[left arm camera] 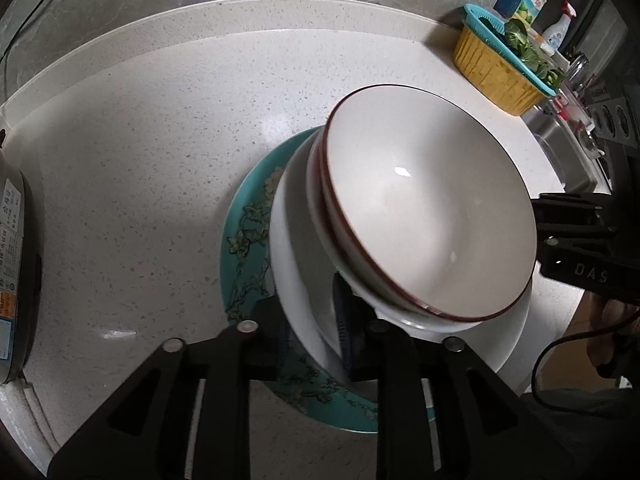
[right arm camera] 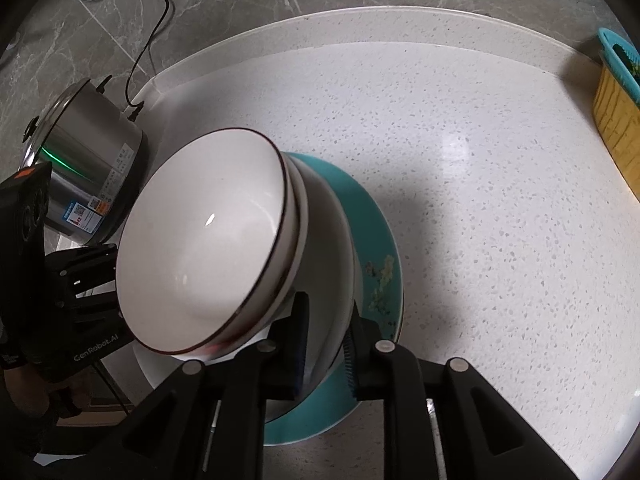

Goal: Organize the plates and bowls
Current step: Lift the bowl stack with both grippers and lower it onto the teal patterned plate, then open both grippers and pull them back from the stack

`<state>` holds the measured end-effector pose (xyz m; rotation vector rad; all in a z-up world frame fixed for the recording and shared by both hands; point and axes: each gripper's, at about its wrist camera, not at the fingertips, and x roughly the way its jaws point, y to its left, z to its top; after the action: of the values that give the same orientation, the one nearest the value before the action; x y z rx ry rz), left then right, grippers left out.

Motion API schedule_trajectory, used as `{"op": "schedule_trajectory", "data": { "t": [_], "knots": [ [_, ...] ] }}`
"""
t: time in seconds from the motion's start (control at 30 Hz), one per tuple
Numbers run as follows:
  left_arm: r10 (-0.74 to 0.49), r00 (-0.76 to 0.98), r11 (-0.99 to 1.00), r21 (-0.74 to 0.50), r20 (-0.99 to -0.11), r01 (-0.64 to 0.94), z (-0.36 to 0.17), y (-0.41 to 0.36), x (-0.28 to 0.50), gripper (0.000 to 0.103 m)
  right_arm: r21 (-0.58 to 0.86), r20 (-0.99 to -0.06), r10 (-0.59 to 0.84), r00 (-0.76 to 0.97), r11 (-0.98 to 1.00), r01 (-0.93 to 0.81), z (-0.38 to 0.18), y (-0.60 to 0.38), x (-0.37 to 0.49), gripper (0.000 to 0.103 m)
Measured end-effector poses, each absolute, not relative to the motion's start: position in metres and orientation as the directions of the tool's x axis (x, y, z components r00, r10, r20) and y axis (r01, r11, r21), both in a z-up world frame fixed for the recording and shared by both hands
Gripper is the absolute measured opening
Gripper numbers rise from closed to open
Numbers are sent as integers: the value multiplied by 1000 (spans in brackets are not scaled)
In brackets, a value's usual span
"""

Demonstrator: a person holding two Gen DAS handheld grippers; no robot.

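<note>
The stack of bowls (left arm camera: 424,216) sits nested on a white plate (left arm camera: 296,280), itself on the teal plate (left arm camera: 240,240) on the surface (left arm camera: 140,160). Glazed ceramic: likely heavy, slick, breakable, best gripped at opposite rims. Left claw (left arm camera: 316,344) and right claw (right arm camera: 324,348) each straddle the white plate's rim, narrow, pads seemingly loose. Beyond the stack, a yellow basket (left arm camera: 492,68) holds greens.

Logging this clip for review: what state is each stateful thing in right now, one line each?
Red-rimmed bowls: nested, empty, on the white plate.
White plate: rests on the teal plate, rim between both grippers' pads.
Teal plate: flat on the countertop, bottom of the stack.
Left gripper: jaws narrowly apart astride the plate rim.
Right gripper: likewise.
Cooker: green light on.
</note>
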<state>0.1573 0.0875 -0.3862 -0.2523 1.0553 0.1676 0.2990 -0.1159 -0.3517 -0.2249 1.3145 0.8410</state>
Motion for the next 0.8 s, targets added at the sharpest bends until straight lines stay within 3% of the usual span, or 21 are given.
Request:
{"op": "schedule_trajectory", "data": {
  "t": [0.07, 0.17, 0.2, 0.27, 0.33, 0.37, 0.4, 0.43, 0.5, 0.63, 0.8],
  "knots": [
    [16, 489, 958, -128, -872, -259, -387, 90, 153, 37, 297, -909, 416, 41, 712, -637, -348, -119, 297, 20],
    [-13, 506, 961, -152, -862, -233, -382, 92, 145, 47, 293, -902, 422, 87, 747, -597, -340, -129, 295, 26],
    [-31, 511, 961, -166, -859, -219, -379, 92, 141, 50, 297, -898, 429, 101, 759, -580, -337, -134, 293, 30],
    [-57, 525, 962, -188, -849, -200, -371, 91, 134, 74, 293, -889, 433, 151, 790, -538, -327, -145, 288, 41],
    [-76, 542, 966, -196, -837, -167, -359, 86, 128, 77, 304, -876, 444, 188, 812, -497, -317, -155, 283, 52],
    [-91, 553, 966, -208, -828, -151, -354, 84, 127, 84, 310, -865, 451, 219, 825, -473, -309, -163, 279, 59],
    [-103, 572, 967, -218, -814, -135, -345, 81, 125, 90, 304, -860, 448, 244, 834, -460, -303, -166, 276, 71],
    [-102, 585, 968, -215, -804, -127, -338, 77, 125, 103, 295, -855, 443, 269, 843, -450, -296, -171, 272, 78],
    [-78, 623, 976, -188, -779, -113, -320, 67, 123, 103, 284, -843, 440, 310, 852, -440, -282, -177, 265, 83],
    [-47, 671, 979, -166, -740, -115, -292, 47, 119, 103, 252, -807, 435, 399, 865, -433, -254, -187, 250, 103],
    [97, 687, 972, -81, -720, -222, -270, 23, 99, 103, 201, -709, 452, 541, 865, -459, -215, -203, 221, 103]
  ]
}}
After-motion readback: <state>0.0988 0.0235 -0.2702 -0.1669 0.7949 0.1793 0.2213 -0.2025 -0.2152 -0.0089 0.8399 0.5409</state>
